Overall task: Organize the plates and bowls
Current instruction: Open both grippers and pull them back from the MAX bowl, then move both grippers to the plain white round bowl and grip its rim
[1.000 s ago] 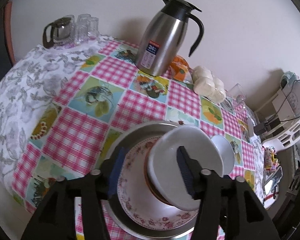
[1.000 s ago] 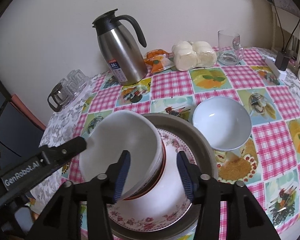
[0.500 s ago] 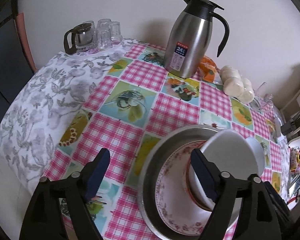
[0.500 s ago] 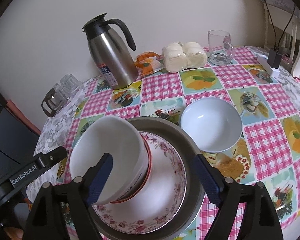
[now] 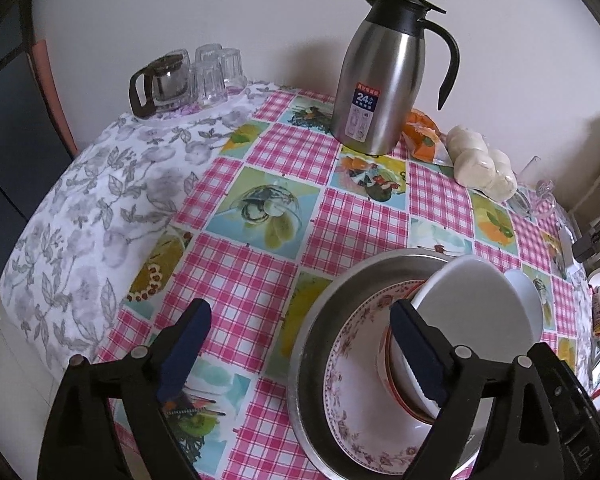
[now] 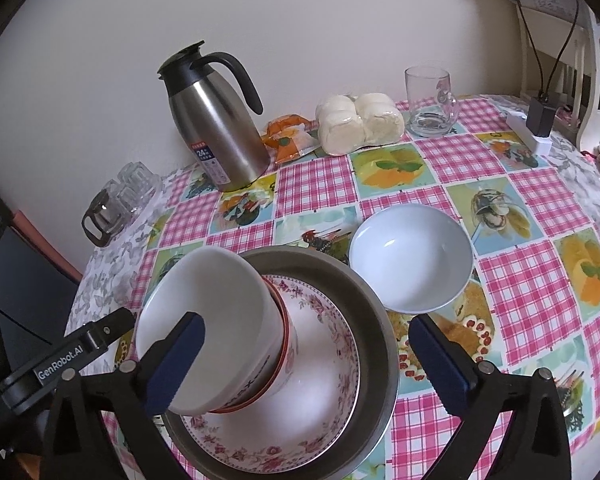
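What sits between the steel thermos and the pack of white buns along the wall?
An orange snack packet lies between the thermos and the buns, clearest in the right wrist view.

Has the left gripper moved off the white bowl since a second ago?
Yes. The left gripper opened and slid left off the white bowl, toward the glasses.

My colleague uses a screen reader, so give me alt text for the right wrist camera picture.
A white bowl lies tilted on a flowered plate inside a metal pan, between the right gripper and its wide-open jaws. Another white bowl sits beside the pan on a checked tablecloth, with a steel jug behind.
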Demonstrator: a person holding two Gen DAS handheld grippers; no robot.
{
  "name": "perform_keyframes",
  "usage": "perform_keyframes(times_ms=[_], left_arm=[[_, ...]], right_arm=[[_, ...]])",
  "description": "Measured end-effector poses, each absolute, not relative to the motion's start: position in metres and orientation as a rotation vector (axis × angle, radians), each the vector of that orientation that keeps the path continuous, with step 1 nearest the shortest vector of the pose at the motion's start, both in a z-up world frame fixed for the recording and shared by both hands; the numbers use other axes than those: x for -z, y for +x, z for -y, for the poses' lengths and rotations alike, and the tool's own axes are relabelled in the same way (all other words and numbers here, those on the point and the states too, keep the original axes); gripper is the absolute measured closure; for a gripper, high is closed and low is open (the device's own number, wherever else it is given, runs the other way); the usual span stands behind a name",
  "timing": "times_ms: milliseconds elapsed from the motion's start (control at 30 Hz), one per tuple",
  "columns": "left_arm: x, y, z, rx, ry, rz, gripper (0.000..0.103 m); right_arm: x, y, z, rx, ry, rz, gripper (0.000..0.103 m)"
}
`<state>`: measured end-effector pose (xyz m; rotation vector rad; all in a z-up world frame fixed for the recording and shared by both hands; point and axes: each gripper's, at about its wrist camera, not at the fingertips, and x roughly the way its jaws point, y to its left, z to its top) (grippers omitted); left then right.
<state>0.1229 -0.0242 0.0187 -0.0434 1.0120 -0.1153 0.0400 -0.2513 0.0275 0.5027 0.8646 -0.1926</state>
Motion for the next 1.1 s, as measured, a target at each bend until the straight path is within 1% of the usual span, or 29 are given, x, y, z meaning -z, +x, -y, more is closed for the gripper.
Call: perform_keyframes(times_ms=[300,600,900,1100], left_arm=[[-0.021,0.122,0.021,0.083,-0.051,-0.994,0.011],[-0.045,0.112,0.025,0.100,-0.081,-0.931,0.011],[-0.065,0.094,0.052,0.148,-0.078,-0.874,0.011],[-0.071,0.083,0.083,0.210,-0.055,-0.863,0.011]], right_arm=[[-0.029,0.037,0.256,0.189,0.514,-0.862,0.000],[-0.036,0.026,0.275,0.202,0.542,-0.839,0.000],[-0.040,0.004,0.309,0.247,0.578,-0.807,0.000],[-0.038,-0.014,0.337,0.287,0.612,-0.789,0.000]])
